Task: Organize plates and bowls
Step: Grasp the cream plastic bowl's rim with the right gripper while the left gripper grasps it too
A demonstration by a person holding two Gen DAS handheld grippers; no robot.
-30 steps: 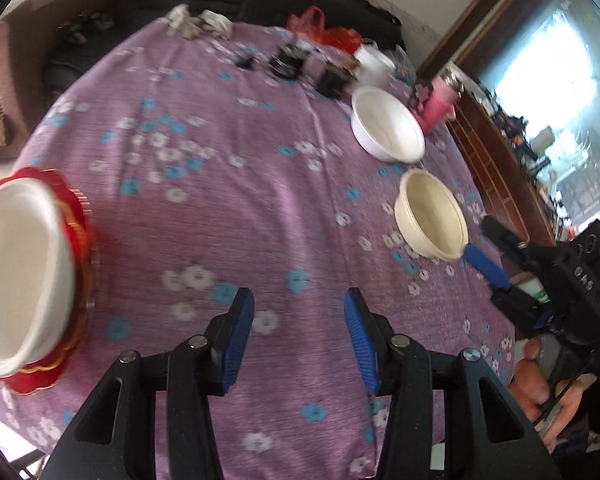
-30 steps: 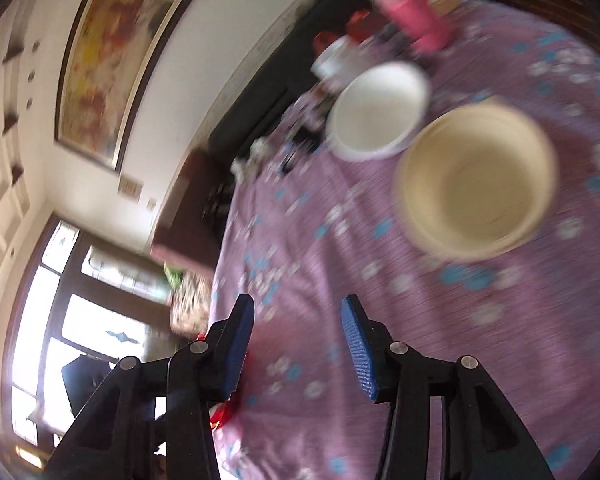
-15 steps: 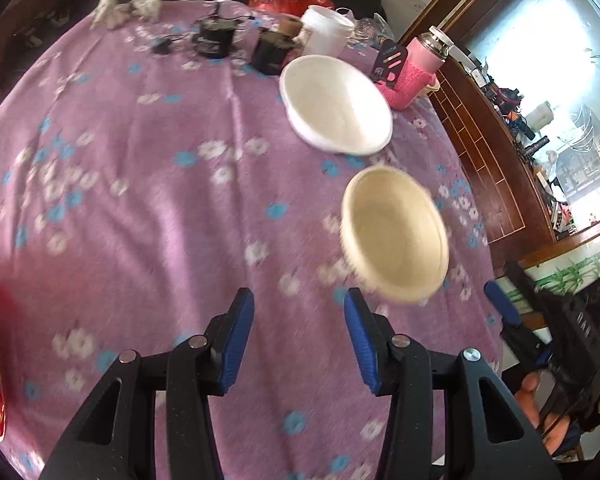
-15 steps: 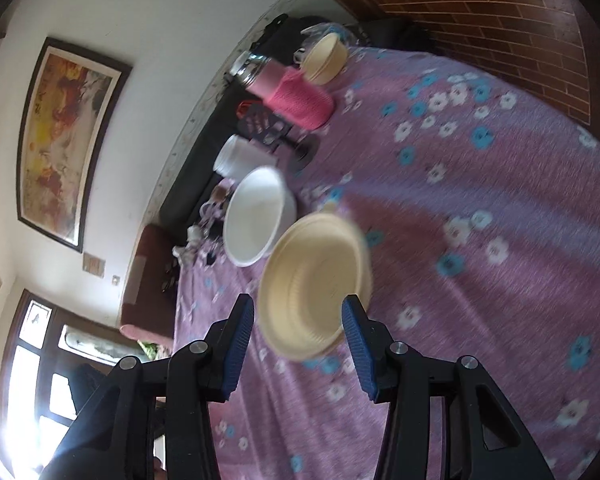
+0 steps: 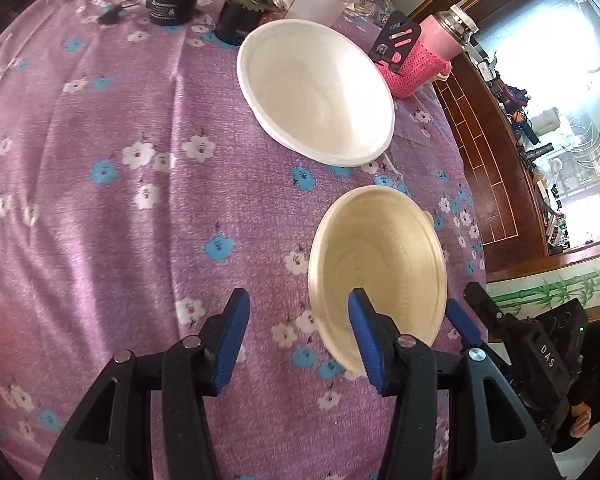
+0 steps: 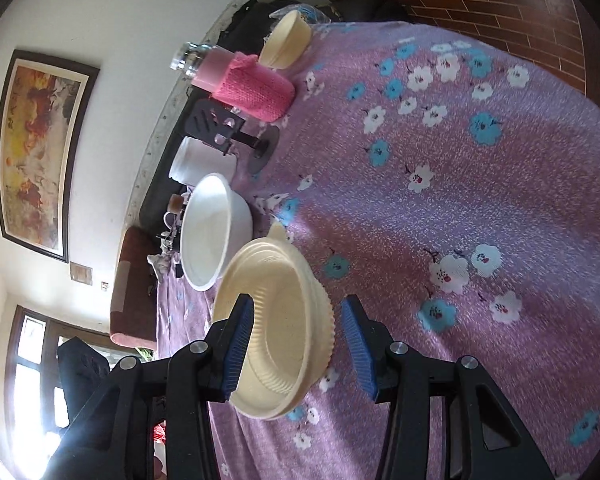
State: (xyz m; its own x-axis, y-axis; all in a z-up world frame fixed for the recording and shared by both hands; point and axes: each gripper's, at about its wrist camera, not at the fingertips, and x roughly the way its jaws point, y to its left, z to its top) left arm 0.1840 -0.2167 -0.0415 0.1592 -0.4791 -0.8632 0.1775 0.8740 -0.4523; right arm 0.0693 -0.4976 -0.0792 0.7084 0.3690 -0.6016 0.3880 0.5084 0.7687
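Left wrist view: "DAS" on the right claw (image 5: 466,320), both claws agape, left claw (image 5: 300,340) likewise.

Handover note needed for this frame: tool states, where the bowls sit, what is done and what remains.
Right tool: open, straddling the rim of the cream bowl, not yet closed.
Left tool: open, empty, beside that bowl.
White bowl sits behind it on the purple cloth; a second cream bowl stands at the far edge.
Nothing stacked in view. Left: grip the cream bowl, then gather the bowls.
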